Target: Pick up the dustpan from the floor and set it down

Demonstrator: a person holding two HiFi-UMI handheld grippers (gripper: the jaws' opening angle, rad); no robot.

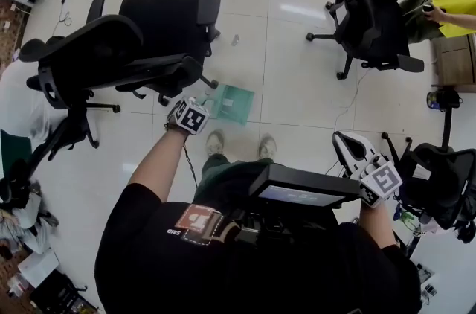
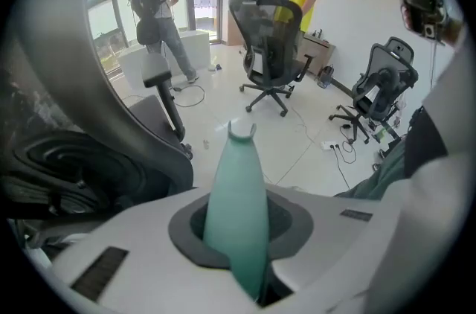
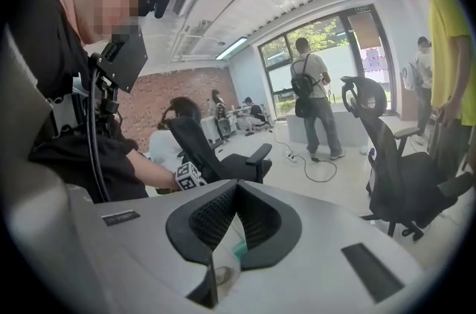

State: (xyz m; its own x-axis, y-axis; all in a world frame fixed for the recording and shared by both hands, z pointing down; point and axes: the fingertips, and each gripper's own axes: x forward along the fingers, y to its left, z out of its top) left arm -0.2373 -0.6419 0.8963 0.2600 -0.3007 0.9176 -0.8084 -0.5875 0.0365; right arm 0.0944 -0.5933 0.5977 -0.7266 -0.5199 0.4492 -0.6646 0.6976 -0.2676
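head view: a person in a black top bends over the teal dustpan (image 1: 232,103), which sits low on the white floor (image 1: 297,74), just ahead of the shoes (image 1: 216,143) and beside the base of a black office chair (image 1: 141,37).
left gripper (image 1: 205,110): points steeply down at the near side of the dustpan, where its handle is.
left gripper view: the teal handle (image 2: 236,208) runs straight through between the jaws. both pads sit against it, so this gripper is clamped on the handle, and the notched tip pokes out past them.
right gripper (image 1: 344,145): held at the person's right side, well apart from the dustpan. in the right gripper view the jaws are drawn together on nothing. a pale and teal sliver low in the seam is too small to name.
pan and floor: no view shows whether the pan rests on the floor or hangs just clear of it.
step in hand: the grip on the handle looks made, so this reads as the end of the grasp and the start of the lift.
next move calls for: a steady rise with the clamp kept firm, since the pan hangs off a slim handle and could twist. it must also clear the chair base and the shoes. after that, a bare patch of floor is needed so the pan can be lowered flat before the jaws part.
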